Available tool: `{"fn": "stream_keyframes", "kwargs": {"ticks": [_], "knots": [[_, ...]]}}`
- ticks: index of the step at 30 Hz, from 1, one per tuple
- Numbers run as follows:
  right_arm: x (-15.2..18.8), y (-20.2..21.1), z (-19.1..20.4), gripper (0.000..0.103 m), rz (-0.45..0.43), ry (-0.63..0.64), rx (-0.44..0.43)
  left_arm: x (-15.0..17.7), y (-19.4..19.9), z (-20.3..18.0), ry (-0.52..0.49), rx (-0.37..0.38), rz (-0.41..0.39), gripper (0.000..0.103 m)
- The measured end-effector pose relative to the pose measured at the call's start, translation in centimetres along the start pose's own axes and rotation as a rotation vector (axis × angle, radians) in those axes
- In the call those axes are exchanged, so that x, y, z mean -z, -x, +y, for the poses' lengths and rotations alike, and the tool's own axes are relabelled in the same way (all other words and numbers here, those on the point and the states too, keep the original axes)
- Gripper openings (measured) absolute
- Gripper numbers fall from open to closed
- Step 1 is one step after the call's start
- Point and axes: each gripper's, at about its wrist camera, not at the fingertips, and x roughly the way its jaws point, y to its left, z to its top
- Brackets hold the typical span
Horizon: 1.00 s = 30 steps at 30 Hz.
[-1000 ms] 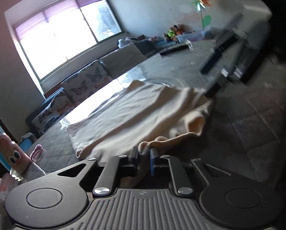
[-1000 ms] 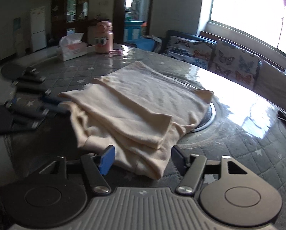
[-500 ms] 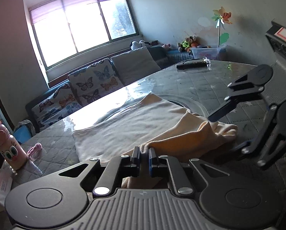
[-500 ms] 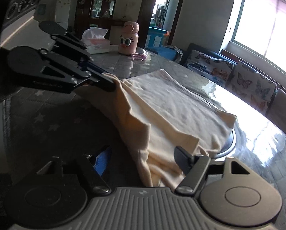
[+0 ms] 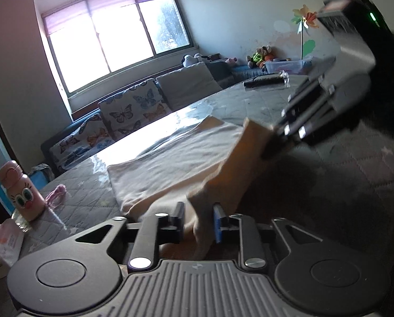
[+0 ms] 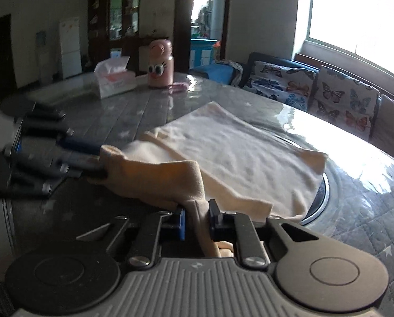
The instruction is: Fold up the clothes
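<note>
A cream garment point(image 5: 186, 153) lies partly folded on the grey quilted table point(image 5: 355, 185); it also shows in the right wrist view point(image 6: 236, 153). My left gripper point(image 5: 198, 222) is shut on one near corner of the garment and holds it off the table. My right gripper point(image 6: 197, 220) is shut on the other near corner. The lifted edge stretches between the two grippers. The right gripper shows in the left wrist view point(image 5: 284, 132), and the left gripper in the right wrist view point(image 6: 96, 163), both blurred.
A pink cartoon bottle point(image 6: 160, 64) and a tissue box point(image 6: 115, 79) stand at the table's far side, with a small pink item point(image 5: 55, 195) beside the bottle. A dark remote point(image 5: 263, 80) lies far off. A butterfly-cushioned sofa point(image 6: 329, 95) runs under the window.
My right gripper has shut on the garment's near corner. Both grippers now hold the near edge raised and stretched between them; the left gripper's jaws stand a little wider around thicker cloth.
</note>
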Motion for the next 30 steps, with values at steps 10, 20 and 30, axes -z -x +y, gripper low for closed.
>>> {"fn": "stream_keyframes", "kwargs": {"ticks": [10, 20, 30], "knots": [[-1.2, 0.3, -0.7, 0.013, -0.030, -0.053, 0.011, 1.2, -1.1, -1.1, -0.113, -0.082, 0.013, 0.043], [-0.4, 0.8, -0.5, 0.010, -0.056, -0.076, 0.022, 1.5, -1.7, -1.5, -0.208, -0.097, 0.002, 0.011], [0.1, 4.6, 0.6, 0.007, -0.118, -0.065, -0.009, 0.8, 2.3, -1.3, -0.146, -0.050, -0.024, 0.006]]}}
